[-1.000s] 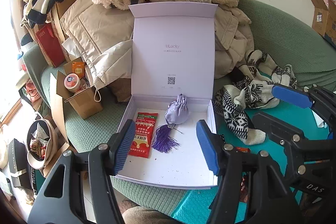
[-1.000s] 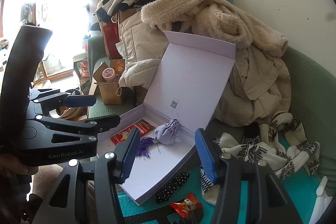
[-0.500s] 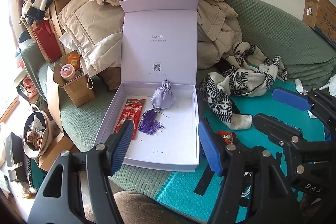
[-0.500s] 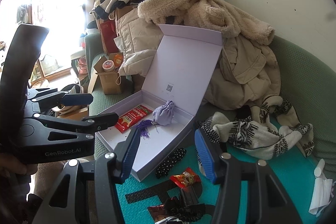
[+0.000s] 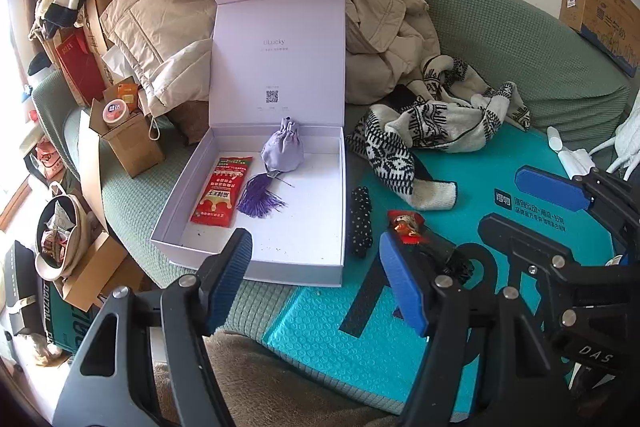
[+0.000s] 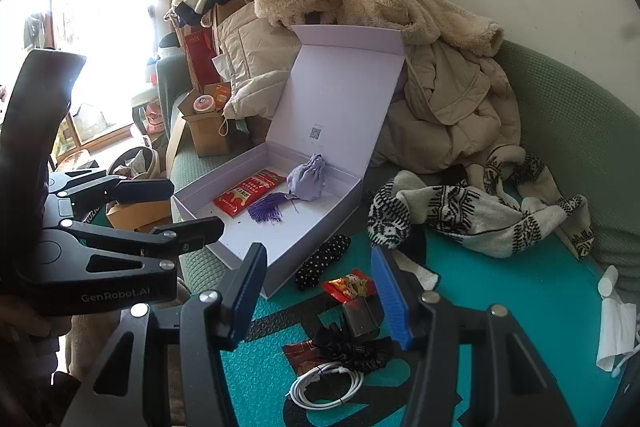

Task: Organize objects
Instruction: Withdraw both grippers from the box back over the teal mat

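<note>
**Both claws empty over the mat**

The right gripper (image 6: pixel 320 287) hangs with jaws spread, the red snack packet (image 6: pixel 349 284) between its fingertips on the teal mat (image 6: pixel 500 307). The left gripper (image 5: pixel 316 267) is likewise spread, above the lavender box (image 5: pixel 312 247) rim holding a pouch (image 5: pixel 282 151).

Lilac box (image 5: pixel 224 211), purple tassel (image 5: pixel 260 201), red packet (image 5: pixel 221 191), teal mat (image 5: pixel 472 187).

Two wrist views – near, angled down – box (image 5: pixel 256 227) (image 6: pixel 280 251) in both.
</note>
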